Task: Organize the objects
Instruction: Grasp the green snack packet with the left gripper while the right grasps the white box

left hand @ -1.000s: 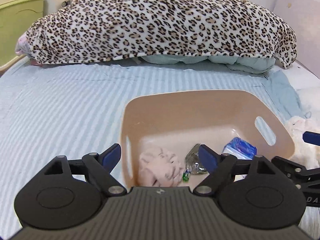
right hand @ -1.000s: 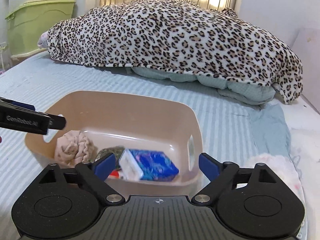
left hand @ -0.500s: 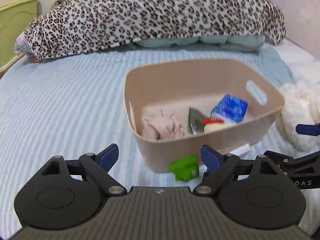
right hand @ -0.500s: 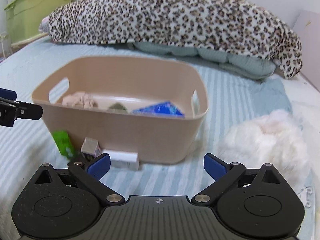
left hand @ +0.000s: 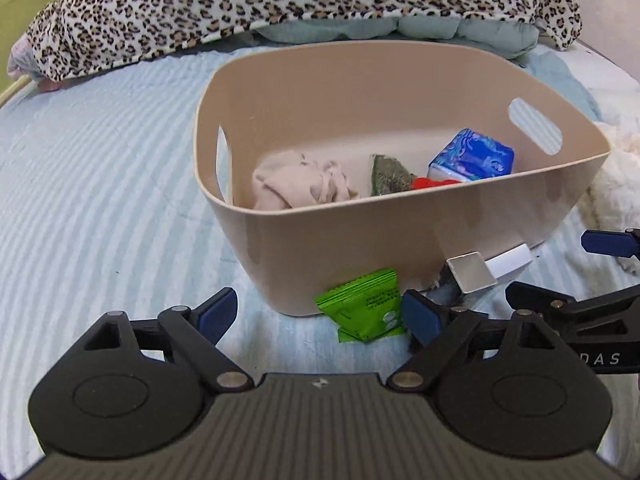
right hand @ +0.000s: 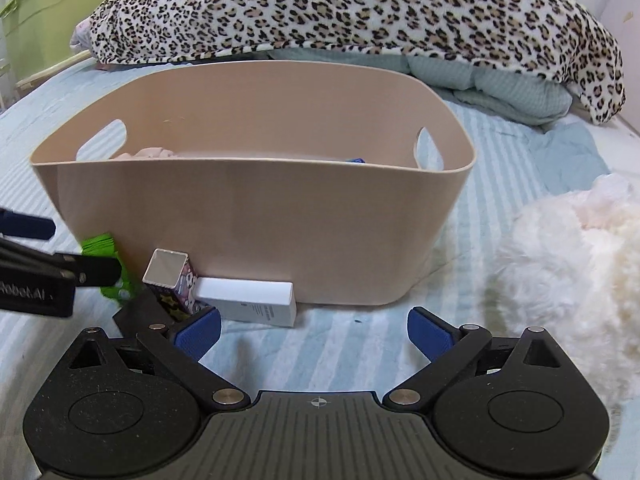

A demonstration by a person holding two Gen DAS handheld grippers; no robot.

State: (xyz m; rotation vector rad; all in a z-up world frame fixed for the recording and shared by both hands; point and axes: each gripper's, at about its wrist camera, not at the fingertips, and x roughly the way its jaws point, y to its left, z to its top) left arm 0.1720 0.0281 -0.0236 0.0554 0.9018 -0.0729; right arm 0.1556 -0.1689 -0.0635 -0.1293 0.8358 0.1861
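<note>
Both tools have dropped from above the bin [left hand: 400,216] to bed level in front of it within the last second, so the leftovers outside its near wall are now in reach: this looks like the start of the next pick.

The left tool [left hand: 316,316] is spread wide and empty, with the green packet [left hand: 364,308] just ahead of it, touching the bin's base. The right tool [right hand: 314,332] is also wide open and holds nothing; the white box [right hand: 248,302] lies flat just before it, and a small patterned box [right hand: 172,280] leans beside that.

Inside the bin sit a pink cloth [left hand: 300,184], a tissue pack [left hand: 472,156] and a dark pouch [left hand: 388,176] (a red item is mostly hidden).

The three leftovers crowd together against the wall, and the tools sit close, so they may foul each other. A white fluffy heap [right hand: 568,248] lies to the right, leopard blanket [right hand: 360,4] behind.
</note>
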